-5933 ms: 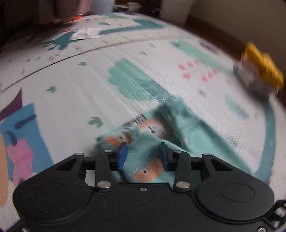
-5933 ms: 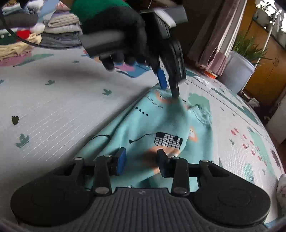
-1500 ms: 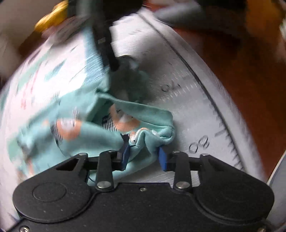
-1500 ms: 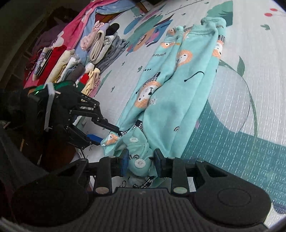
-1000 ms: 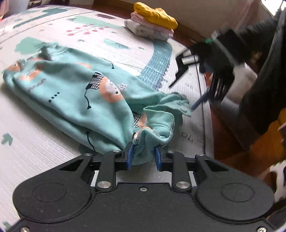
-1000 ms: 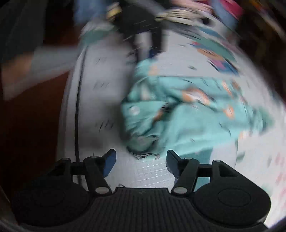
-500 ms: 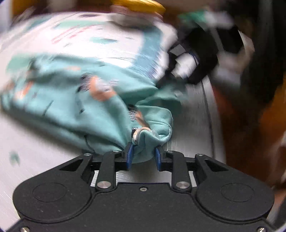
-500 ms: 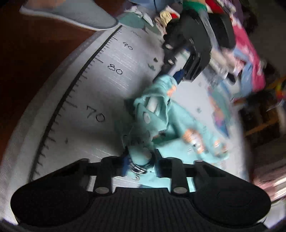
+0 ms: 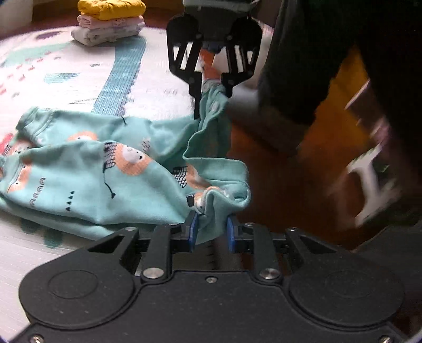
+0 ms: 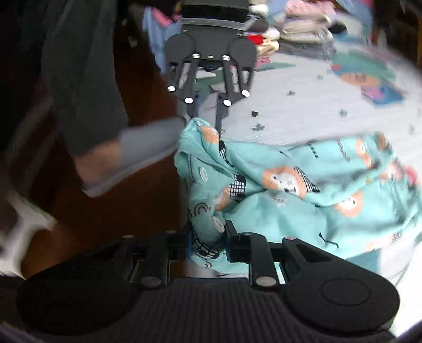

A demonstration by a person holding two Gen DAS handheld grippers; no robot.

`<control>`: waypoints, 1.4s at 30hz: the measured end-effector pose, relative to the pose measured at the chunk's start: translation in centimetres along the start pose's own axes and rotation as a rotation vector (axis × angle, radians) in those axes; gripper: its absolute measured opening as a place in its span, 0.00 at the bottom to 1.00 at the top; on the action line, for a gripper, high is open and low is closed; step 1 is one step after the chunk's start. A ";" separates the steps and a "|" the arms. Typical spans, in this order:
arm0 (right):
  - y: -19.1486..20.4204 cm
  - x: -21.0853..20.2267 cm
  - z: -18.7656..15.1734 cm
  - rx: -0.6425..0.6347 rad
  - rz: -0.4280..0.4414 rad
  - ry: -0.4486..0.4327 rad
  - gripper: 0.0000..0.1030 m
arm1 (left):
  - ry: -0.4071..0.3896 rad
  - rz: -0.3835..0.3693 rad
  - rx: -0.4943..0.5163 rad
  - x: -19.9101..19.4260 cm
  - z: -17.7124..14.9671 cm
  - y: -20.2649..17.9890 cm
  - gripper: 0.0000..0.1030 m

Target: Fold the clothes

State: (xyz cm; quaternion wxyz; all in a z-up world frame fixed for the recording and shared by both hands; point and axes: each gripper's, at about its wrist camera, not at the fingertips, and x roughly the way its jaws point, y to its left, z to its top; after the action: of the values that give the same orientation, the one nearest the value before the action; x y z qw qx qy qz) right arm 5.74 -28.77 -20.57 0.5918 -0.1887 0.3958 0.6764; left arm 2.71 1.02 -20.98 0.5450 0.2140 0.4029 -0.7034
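A teal baby garment [image 9: 105, 168] printed with orange lions lies crumpled on the play mat [image 9: 79, 66]. My left gripper [image 9: 209, 232] is shut on one bottom corner of it. My right gripper [image 10: 207, 241] is shut on the other bottom corner, by the snap buttons. Each gripper faces the other: the right one [image 9: 211, 89] shows at the top of the left wrist view, the left one [image 10: 207, 116] at the top of the right wrist view. The hem hangs slack between them, lifted off the mat; the rest of the garment [image 10: 316, 190] trails away.
A stack of folded clothes [image 9: 109, 21], yellow on top, sits at the mat's far side. More folded clothes [image 10: 303, 29] lie in piles beyond the mat. The person's leg and grey slipper [image 10: 126, 158] stand on the brown floor [image 9: 303, 171] by the mat's edge.
Both grippers have lifted the garment's bottom corners off the mat and drawn apart toward the mat's edge. The right gripper, open a second ago, has closed on its corner.
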 end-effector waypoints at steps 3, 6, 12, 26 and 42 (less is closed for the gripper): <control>-2.7 -2.9 1.0 0.116 -0.024 -0.108 0.24 | -0.123 0.007 -0.121 -3.2 0.1 2.5 0.20; -6.6 -5.8 2.0 0.239 -0.069 -0.254 0.24 | -0.290 0.023 -0.273 -6.4 -0.2 6.6 0.20; -15.8 -7.6 1.8 0.515 -0.083 -0.427 0.24 | -0.503 0.043 -0.554 -8.5 -1.7 15.5 0.20; -21.6 -2.7 -8.4 1.157 -0.081 -0.632 0.50 | -0.633 0.124 -1.104 -5.8 -6.6 22.6 0.54; -12.3 -0.9 -5.5 0.810 -0.313 -0.600 0.22 | -0.580 0.197 -0.748 -3.1 -4.1 16.7 0.14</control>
State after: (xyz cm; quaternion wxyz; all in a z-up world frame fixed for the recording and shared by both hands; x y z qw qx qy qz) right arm 16.41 -33.72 -27.14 0.7984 0.2003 0.4058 0.3973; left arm 18.81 4.73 -26.66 0.7385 -0.1646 0.4375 -0.4860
